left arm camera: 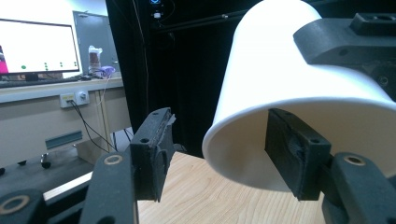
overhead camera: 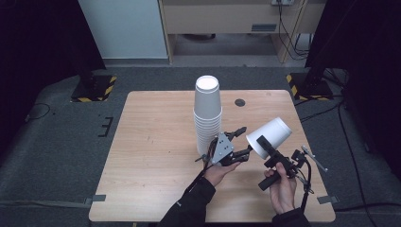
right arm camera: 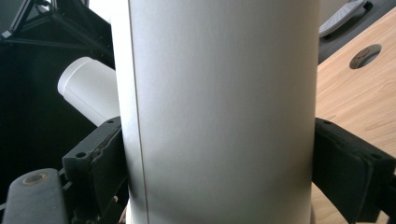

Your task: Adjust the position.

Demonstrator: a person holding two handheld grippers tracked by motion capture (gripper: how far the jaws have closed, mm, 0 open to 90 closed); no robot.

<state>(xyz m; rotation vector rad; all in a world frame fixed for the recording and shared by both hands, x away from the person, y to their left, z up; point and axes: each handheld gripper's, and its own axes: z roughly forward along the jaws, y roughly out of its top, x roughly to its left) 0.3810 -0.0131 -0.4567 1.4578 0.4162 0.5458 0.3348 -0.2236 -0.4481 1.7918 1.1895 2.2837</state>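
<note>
A tall stack of white paper cups (overhead camera: 207,113) stands upside down near the middle of the wooden table (overhead camera: 156,142). My right gripper (overhead camera: 265,143) holds a single white cup (overhead camera: 273,133) tilted above the table's right side, its jaws shut on the cup's wall (right arm camera: 219,116). The left gripper (overhead camera: 243,141) sits between the stack and that cup. In the left gripper view its jaws stand apart at the cup's mouth (left arm camera: 280,84). One pad (left arm camera: 292,149) reaches inside the rim and the other pad (left arm camera: 152,149) stays outside, clear of the wall. The stack (right arm camera: 86,91) also appears in the right gripper view.
A round cable hole (overhead camera: 240,102) lies in the tabletop behind the cup. Stand bases with yellow-black stripes (overhead camera: 94,87) (overhead camera: 309,85) sit on the floor beyond the far corners. A cable trails from the right gripper. A desk with a monitor (left arm camera: 37,46) stands far off.
</note>
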